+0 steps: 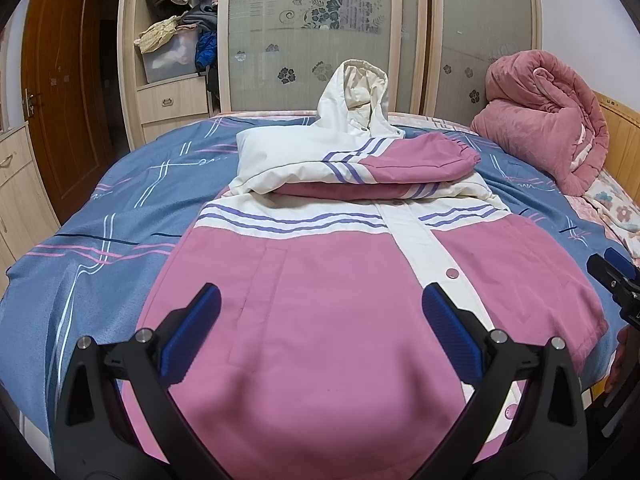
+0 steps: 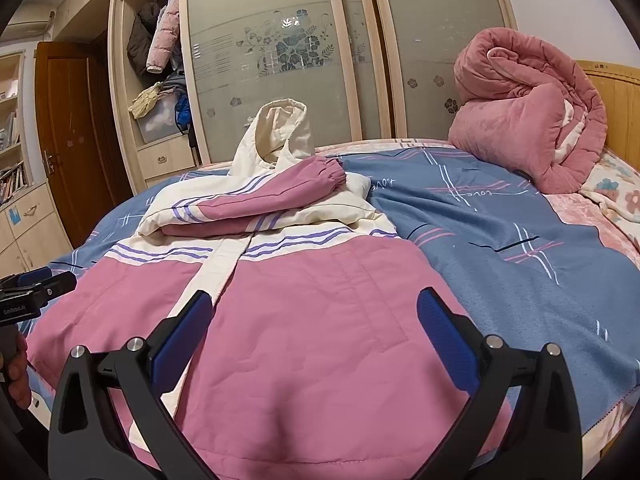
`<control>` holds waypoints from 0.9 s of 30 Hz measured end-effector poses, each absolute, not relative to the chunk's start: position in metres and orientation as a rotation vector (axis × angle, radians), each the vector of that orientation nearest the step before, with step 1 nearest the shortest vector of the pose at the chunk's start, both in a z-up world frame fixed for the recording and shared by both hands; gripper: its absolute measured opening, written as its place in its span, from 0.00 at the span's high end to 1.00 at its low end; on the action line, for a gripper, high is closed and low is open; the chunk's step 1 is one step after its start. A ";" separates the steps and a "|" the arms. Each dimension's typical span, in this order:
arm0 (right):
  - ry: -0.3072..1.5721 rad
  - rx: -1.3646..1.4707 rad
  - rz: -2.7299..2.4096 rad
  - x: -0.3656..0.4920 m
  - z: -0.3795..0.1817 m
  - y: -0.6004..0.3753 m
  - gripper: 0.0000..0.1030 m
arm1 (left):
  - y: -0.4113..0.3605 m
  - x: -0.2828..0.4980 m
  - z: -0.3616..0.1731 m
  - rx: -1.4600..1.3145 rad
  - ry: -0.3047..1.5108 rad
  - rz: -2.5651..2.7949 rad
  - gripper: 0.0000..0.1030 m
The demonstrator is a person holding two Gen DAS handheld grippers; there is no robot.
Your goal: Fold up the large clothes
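Note:
A pink and white hooded jacket [image 1: 328,288] lies front up on the bed, both sleeves folded across its chest, the white hood [image 1: 356,92] standing up at the far end. It also shows in the right wrist view [image 2: 312,320]. My left gripper [image 1: 320,308] is open and empty, hovering over the jacket's lower left part near the hem. My right gripper [image 2: 314,312] is open and empty over the lower right part; it shows at the right edge of the left wrist view [image 1: 616,276]. The left gripper shows at the left edge of the right wrist view [image 2: 36,284].
The bed has a blue patterned sheet [image 1: 100,220]. A rolled pink quilt [image 1: 540,116] lies at the far right by the wooden headboard [image 2: 612,80]. A wardrobe with sliding glass doors [image 1: 312,32] and an open shelf of clothes [image 1: 176,40] stands behind the bed.

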State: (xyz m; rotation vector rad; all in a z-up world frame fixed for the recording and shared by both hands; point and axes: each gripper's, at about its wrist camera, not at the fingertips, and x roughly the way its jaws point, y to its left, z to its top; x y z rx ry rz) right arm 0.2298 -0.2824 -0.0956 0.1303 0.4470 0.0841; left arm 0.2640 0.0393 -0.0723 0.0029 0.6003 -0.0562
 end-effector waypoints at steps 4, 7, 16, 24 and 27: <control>0.447 0.133 0.084 0.230 -0.096 -0.283 0.01 | 0.039 0.264 -0.072 0.003 0.601 -0.056 0.02; 0.449 0.131 0.086 0.230 -0.096 -0.284 0.01 | 0.039 0.264 -0.072 0.004 0.603 -0.057 0.02; 0.451 0.134 0.086 0.230 -0.097 -0.284 0.01 | 0.039 0.265 -0.073 0.002 0.601 -0.058 0.02; 0.461 0.135 0.080 0.235 -0.099 -0.281 0.01 | 0.039 0.268 -0.071 -0.015 0.600 -0.064 0.02; 0.472 0.123 0.079 0.246 -0.097 -0.274 0.01 | 0.041 0.273 -0.069 -0.030 0.582 -0.070 0.02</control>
